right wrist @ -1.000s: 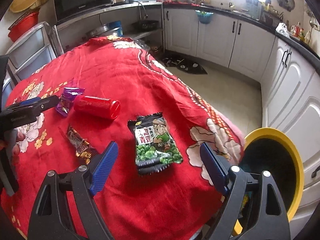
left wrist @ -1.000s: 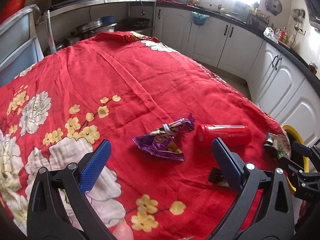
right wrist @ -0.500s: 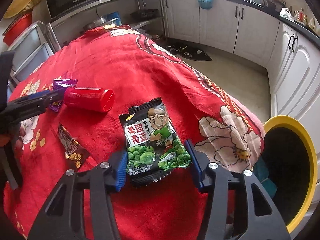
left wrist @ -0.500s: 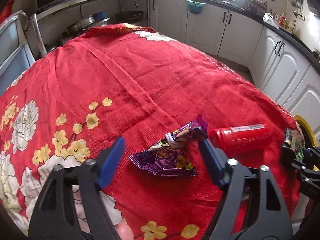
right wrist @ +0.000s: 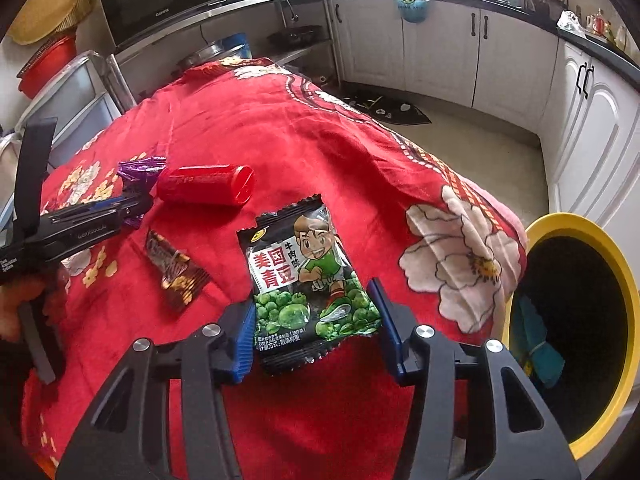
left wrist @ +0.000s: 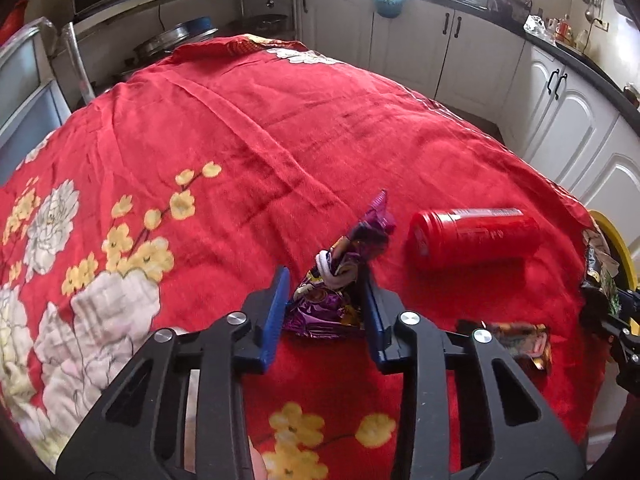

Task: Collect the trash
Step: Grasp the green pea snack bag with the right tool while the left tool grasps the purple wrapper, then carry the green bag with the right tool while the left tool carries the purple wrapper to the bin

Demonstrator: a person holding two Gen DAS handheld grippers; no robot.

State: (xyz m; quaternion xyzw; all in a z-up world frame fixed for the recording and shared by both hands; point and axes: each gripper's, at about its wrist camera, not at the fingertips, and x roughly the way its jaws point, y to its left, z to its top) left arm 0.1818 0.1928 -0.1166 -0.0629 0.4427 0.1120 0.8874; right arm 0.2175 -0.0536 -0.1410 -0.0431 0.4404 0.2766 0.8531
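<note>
Brown wrapper (left wrist: 520, 340) half hidden behind left tongs (left wrist: 325, 312).

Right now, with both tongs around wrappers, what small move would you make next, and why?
Probably lift both. The left tongs, which have just been closing, pinch the purple wrapper, and the right tongs squeeze the green pea packet. Both wrappers lie on the red tablecloth, and the yellow-rimmed bin waits beside the table.

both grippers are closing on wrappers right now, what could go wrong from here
The left gripper has just been closing around the crumpled purple wrapper; it may catch the red tablecloth too, tugging the red can into a roll. The right gripper pinches only the near end of the green pea packet, which might slip before reaching the yellow bin.
</note>
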